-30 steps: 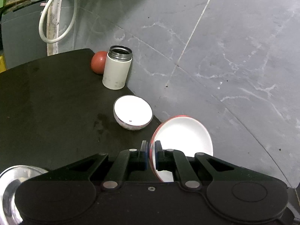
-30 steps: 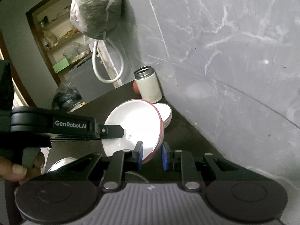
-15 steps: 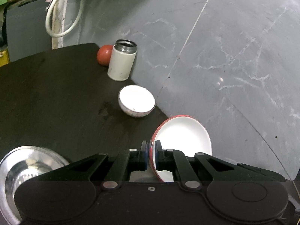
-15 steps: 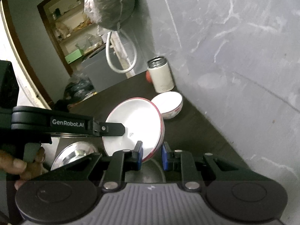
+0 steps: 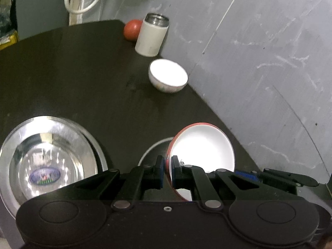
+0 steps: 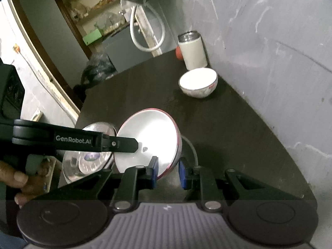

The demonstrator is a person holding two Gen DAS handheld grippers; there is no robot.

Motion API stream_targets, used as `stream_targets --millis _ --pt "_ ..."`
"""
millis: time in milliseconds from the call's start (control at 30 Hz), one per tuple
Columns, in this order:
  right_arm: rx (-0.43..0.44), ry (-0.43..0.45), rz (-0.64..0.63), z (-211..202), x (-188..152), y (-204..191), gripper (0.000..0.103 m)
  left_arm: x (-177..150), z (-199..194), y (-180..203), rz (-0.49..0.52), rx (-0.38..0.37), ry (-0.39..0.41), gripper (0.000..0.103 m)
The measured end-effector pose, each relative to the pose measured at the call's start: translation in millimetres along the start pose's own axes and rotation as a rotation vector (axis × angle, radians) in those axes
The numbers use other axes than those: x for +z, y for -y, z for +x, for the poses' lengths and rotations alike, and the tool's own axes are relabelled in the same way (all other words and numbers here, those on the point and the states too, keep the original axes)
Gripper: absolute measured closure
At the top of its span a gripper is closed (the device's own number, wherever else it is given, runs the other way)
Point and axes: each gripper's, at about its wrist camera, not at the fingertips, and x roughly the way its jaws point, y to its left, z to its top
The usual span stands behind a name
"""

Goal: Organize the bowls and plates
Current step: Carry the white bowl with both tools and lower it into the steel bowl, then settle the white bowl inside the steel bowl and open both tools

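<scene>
1. Grey marble-veined wall [image 5: 259, 41] runs along the right and far side of a dark round-edged table [image 5: 72, 72].
2. On the table's near left lies a steel plate [image 5: 47, 159], shiny, with a sticker at its centre.
3. Held tilted on edge above the near table is the red-rimmed plate [image 5: 203, 145], glossy white inside; a pale ring on the table partly shows behind it, too hidden to name.
4. Farther off, near the wall, sits a small white bowl [image 5: 168, 76], upright, with a white flask [image 5: 151, 37] and a red round fruit [image 5: 131, 30] behind it.
5. The left gripper [image 5: 167, 170] is pressed together on the plate's rim; the right gripper [image 6: 167, 173] stands spread around the opposite rim, not clearly touching.
6. Risk, as I judge it: a thin pinch on a glazed rim may slip or swing if the plate tilts, striking the table or the steel plate.
</scene>
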Motion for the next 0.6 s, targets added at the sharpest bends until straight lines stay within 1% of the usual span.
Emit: stream_targets --millis 267,600 --pt "-0.009 -0.047 -0.018 1 -9 -4 0.079 -8 3 -5 -0.019 0.012 -0.055 0.096" --pt "-0.005 -0.084 -0.034 5 -10 -9 0.078 -11 10 -10 -0.038 0.038 -0.107 0.096"
